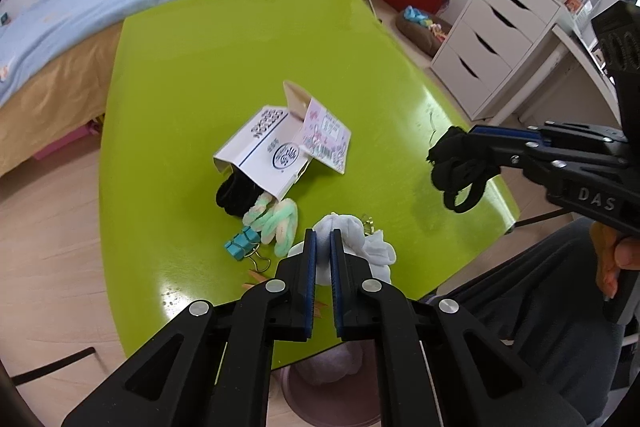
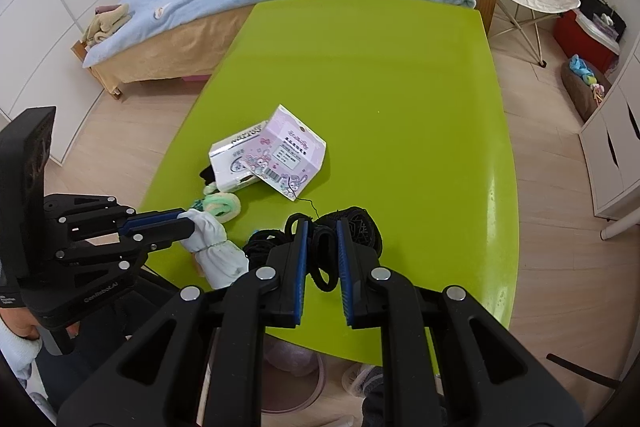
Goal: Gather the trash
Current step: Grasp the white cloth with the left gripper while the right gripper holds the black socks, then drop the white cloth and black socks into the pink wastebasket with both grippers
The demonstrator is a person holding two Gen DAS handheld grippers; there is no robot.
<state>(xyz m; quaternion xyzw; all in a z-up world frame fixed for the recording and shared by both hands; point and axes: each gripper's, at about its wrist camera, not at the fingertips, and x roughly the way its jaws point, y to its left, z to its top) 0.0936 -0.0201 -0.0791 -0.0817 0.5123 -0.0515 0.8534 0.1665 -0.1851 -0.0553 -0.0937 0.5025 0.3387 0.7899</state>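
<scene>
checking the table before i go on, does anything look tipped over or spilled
Yes. The white carton lies on its side on the green table, its flap open. A black fabric bundle and a pastel green braided piece lie spilled at its mouth, beside a teal binder clip.

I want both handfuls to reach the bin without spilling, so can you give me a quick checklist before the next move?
1. Left gripper shut on the white cloth bundle: ok, the jaws pinch its top.
2. Right gripper shut on the black hair ties: ok, though loops dangle loose.
3. White cloth bundle lifted off the green table: cannot tell.
4. Pink bin within sight under the table's near edge: ok.
5. Bin has room: cannot tell; something pale already lies inside.
6. Other clutter left behind: not ok; white box, teal binder clip and green-white scrunchie remain.
</scene>
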